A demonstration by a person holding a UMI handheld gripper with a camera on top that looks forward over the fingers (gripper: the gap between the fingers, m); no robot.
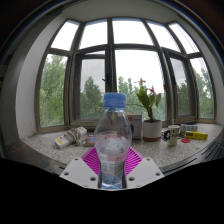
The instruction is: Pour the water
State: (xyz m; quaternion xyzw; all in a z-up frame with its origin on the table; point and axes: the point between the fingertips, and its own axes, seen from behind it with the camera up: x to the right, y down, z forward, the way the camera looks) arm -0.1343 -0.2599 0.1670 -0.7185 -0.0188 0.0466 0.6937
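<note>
Gripper point(112, 170) clenched on the water bottle point(113, 140), held upright with blue cap on, above the worktop point(190, 152). Behind the bottle, right: potted plant point(150, 122) and mug point(172, 134). We judge: uncap first, keep grip firm, tilt slowly.

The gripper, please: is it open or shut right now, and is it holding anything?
Gripper: shut on the bottle, with both pink pads against its sides.
</note>
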